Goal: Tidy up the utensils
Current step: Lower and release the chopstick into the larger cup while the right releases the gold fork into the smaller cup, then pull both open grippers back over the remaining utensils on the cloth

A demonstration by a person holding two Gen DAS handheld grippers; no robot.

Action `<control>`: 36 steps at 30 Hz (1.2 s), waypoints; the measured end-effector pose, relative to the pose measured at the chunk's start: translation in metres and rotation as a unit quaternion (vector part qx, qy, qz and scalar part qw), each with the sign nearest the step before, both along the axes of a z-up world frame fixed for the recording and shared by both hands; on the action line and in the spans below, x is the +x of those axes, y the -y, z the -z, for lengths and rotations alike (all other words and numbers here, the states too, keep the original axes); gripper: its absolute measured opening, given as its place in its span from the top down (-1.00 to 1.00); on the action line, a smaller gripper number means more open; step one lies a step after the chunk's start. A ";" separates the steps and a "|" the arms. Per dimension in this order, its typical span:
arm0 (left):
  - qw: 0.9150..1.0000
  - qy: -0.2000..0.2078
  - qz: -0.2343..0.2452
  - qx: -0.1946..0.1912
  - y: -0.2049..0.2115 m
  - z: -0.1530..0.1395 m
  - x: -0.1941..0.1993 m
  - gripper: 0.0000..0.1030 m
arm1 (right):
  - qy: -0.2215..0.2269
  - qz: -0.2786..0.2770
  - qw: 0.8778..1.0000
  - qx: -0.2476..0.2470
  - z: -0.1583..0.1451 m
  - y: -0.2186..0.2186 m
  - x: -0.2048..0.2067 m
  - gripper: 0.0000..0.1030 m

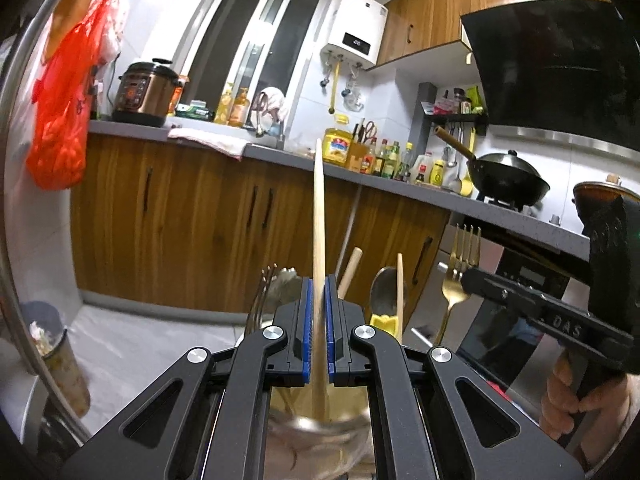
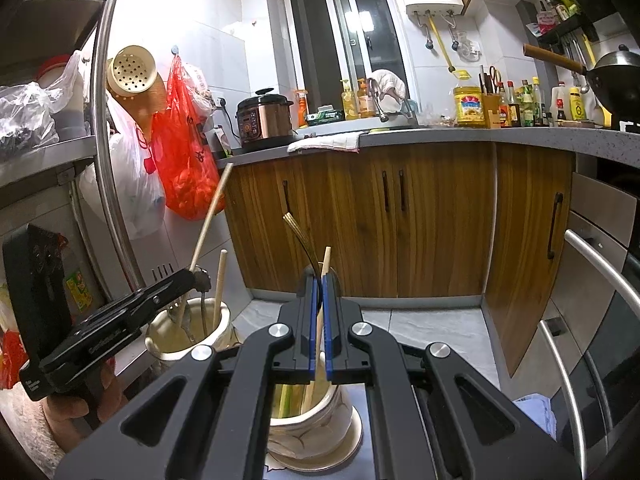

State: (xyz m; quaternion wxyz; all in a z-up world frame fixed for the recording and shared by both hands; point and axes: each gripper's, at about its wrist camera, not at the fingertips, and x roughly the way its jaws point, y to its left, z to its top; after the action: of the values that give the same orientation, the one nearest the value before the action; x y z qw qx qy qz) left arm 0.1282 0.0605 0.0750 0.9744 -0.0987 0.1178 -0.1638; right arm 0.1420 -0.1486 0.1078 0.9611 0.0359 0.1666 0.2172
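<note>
Here, in the left wrist view, the left claw [image 1: 318, 320] clamps one long wooden chopstick [image 1: 319, 216] upright over a holder [image 1: 320, 428], likely sorting it by kind. At three o'clock, the right claw [image 1: 466, 278] grips one gold fork [image 1: 460, 256].

In the right wrist view, the right claw [image 2: 319, 320] pinches that fork's handle [image 2: 304, 240] above a second holder [image 2: 308, 424]. At nine o'clock, the first holder [image 2: 188, 332] keeps two wooden sticks.

Your left gripper [image 1: 319, 320] points nearly level, its jaws closed on a wooden chopstick [image 1: 318, 216]. Your right gripper [image 2: 319, 320] tilts slightly down, jaws pinched on a gold fork [image 2: 304, 244]. Each hand [image 1: 568, 400] wraps its gripper's handle.
</note>
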 end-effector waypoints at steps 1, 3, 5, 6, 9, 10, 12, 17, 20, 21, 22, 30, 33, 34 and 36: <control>1.000 -0.001 0.002 0.002 -0.001 0.000 -0.002 0.88 | 0.000 0.001 1.000 0.000 0.000 0.000 0.000 0.95; 1.000 -0.009 0.003 0.007 -0.002 0.001 -0.004 0.88 | -0.001 0.001 1.000 0.002 0.001 0.000 0.000 0.95; 1.000 -0.020 0.005 0.012 -0.002 0.002 -0.004 0.88 | -0.001 0.001 1.000 0.002 0.002 0.000 0.000 0.95; 0.999 -0.033 0.003 0.019 -0.001 0.002 -0.003 0.88 | -0.002 0.000 1.000 0.001 0.002 0.000 0.000 0.95; 0.998 -0.062 0.006 0.028 0.000 -0.002 -0.002 0.88 | -0.005 0.002 1.000 -0.001 0.002 0.000 0.001 0.95; 0.997 -0.070 0.007 0.032 0.000 -0.003 -0.001 0.88 | -0.007 0.002 1.000 0.000 0.002 0.001 0.001 0.95; 0.995 -0.095 0.008 0.043 0.002 -0.004 0.003 0.87 | -0.009 0.004 1.000 0.000 0.002 0.002 0.001 0.95; 0.990 -0.131 0.010 0.049 0.004 -0.004 0.009 0.87 | -0.018 0.010 1.000 0.011 0.004 0.007 0.004 0.95; 0.989 -0.133 0.009 0.060 0.006 -0.004 0.009 0.75 | -0.020 0.012 1.000 0.012 0.004 0.009 0.004 0.95; 0.989 -0.133 0.009 0.061 0.007 -0.005 0.009 0.68 | -0.020 0.012 1.000 0.012 0.004 0.009 0.004 0.95; 0.989 -0.132 0.008 0.062 0.008 -0.005 0.009 0.64 | -0.019 0.012 1.000 0.012 0.004 0.009 0.004 0.95; 0.991 -0.126 0.011 0.049 0.006 -0.011 0.001 0.36 | -0.029 0.014 0.999 0.017 0.006 0.012 0.005 0.94; 0.991 -0.125 0.013 0.053 0.007 -0.015 -0.003 0.31 | -0.038 0.013 0.999 0.023 0.005 0.014 0.008 0.85; 0.991 -0.125 0.012 0.055 0.007 -0.016 -0.005 0.30 | -0.040 0.013 0.999 0.024 0.005 0.015 0.008 0.75; 0.990 -0.127 0.012 0.056 0.009 -0.019 -0.009 0.22 | -0.043 0.012 0.999 0.028 0.004 0.016 0.007 0.36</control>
State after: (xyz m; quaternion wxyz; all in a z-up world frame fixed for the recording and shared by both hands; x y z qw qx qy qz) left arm 0.1195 0.0518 0.0937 0.9537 -0.0628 0.2502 -0.1549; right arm 0.1490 -0.1646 0.1042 0.9542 0.0736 0.2012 0.2087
